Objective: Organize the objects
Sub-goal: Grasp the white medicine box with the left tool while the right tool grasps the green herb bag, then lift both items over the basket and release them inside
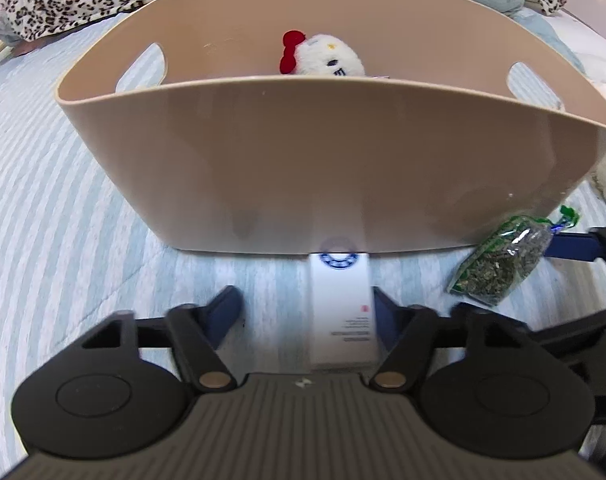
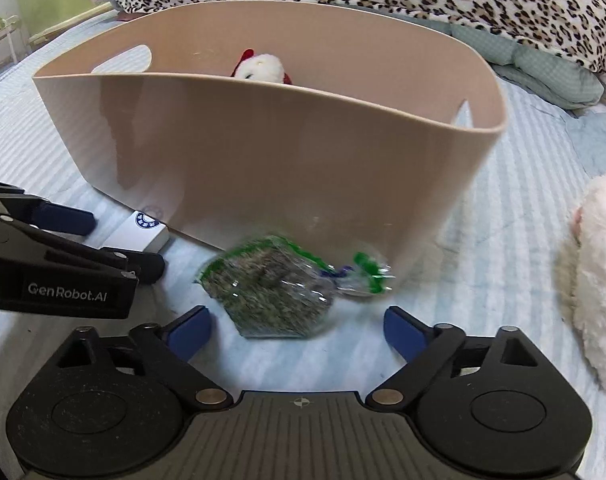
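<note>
We hold the left gripper (image 1: 307,312) low on the bed (image 1: 63,240), fingers spread, with the white box (image 1: 341,312) lying between them. The box sits off-centre, touching or nearly touching the right finger and well clear of the left one, and its far end butts against the wall of the bin (image 1: 303,160). Nothing is pinched yet.

Our right gripper (image 2: 297,328) is also spread, and the bag (image 2: 275,296) of dried greens lies just past the fingertips, roughly between them, close to the bin's wall. Its twisted green neck points toward the right finger.

Inside the bin a white plush (image 1: 327,58) with a red bow already rests, so we judge the box and the bag are what is left, along with the fluffy toy (image 2: 595,280) far out beyond the right finger.

Risks from here:
- closing the left fingers may shove the off-centre box sideways, or skew it.
- the bag looks slick and soft, so a shallow pinch could slip off.
- the two grippers work close together and could collide on the lift.
- the bin's wall is tall, and a low carry could clip its rim.
</note>
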`<state>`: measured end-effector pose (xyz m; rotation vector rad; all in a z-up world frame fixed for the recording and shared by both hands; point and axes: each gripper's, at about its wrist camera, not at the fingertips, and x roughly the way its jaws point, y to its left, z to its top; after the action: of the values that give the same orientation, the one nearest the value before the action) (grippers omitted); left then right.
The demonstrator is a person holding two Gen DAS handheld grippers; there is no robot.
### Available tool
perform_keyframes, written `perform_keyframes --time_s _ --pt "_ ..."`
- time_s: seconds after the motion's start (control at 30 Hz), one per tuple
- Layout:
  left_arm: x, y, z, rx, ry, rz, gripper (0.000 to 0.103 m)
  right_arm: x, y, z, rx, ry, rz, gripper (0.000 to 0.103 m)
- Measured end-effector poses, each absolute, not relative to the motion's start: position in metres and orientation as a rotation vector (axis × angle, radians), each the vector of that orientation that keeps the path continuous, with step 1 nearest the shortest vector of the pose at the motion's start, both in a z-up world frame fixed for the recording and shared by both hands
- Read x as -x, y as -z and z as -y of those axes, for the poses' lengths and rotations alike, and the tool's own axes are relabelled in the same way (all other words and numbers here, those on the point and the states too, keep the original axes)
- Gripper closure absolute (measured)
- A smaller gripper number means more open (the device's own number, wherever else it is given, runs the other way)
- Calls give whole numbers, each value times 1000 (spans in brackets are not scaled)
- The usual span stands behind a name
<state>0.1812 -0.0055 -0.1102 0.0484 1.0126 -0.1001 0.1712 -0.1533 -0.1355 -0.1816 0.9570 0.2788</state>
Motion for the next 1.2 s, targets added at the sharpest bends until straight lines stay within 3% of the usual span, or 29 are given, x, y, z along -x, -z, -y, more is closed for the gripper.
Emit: perform_keyframes --time_s 0.13,0.17,0.23,0.43,0.87,1.2 --pt "-180 107 1 -63 105 -1008 70 -170 136 150 165 -293 -938 31" --pt "-177 105 -3 -59 107 -1005 70 -169 136 150 160 -293 -937 34" --pt "-173 103 -7 -44 101 -990 71 -168 136 152 149 -291 -931 53" --pt "-164 98 2 -54 94 -962 71 -162 129 158 136 -275 -916 68" --pt "-130 67 2 -50 118 -879 71 -130 96 171 124 -267 -886 70" --pt "-118 25 -2 -48 126 -781 71 -108 41 193 102 -268 -751 70"
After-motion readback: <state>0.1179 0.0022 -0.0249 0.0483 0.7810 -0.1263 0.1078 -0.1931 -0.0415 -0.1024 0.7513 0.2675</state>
